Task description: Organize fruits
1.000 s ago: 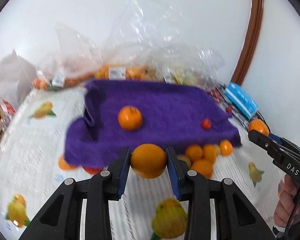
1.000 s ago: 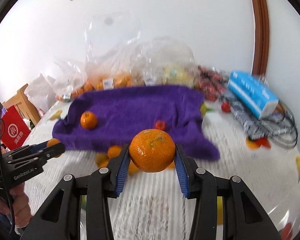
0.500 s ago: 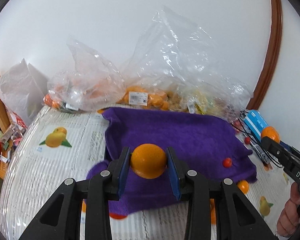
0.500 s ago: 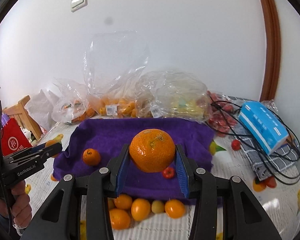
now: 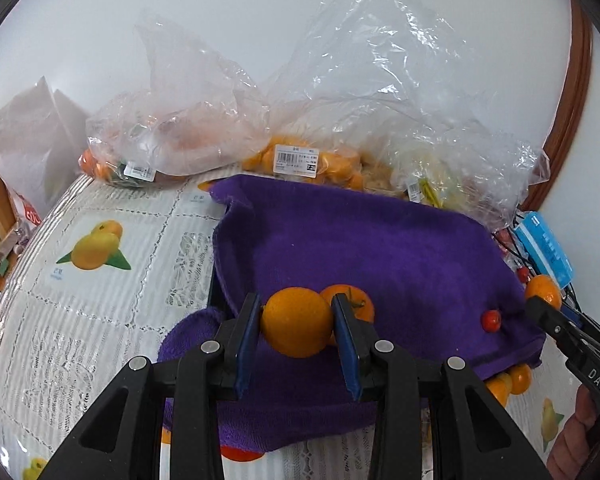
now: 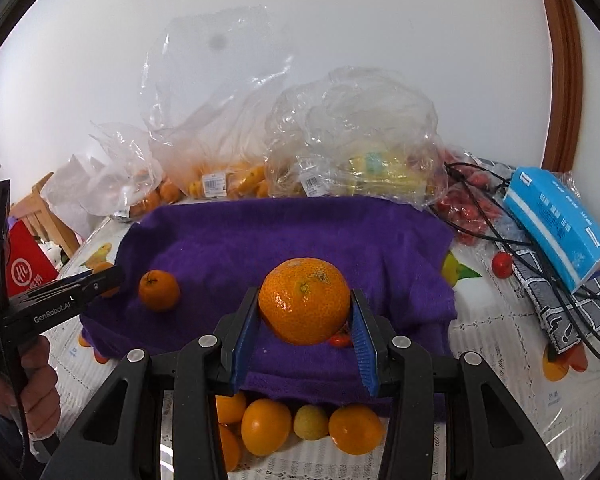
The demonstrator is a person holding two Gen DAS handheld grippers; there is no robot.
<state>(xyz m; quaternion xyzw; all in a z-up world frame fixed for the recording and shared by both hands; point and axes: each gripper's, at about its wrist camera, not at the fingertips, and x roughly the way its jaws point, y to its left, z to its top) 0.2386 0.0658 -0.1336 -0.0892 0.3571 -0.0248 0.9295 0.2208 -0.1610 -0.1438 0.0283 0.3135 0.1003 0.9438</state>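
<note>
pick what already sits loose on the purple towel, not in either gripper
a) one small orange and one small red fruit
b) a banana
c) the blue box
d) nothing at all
a: a small orange rests on the purple towel, and a small red fruit lies near its edge; the blue box stands off to the side on the table.

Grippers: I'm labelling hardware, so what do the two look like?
Both grippers are matte black plastic with silver rivets and ribbed blue jaw pads. The left gripper carries white "GenRobot.AI" lettering on its side; the right gripper shows white "DAS". No sleeve is visible.
</note>
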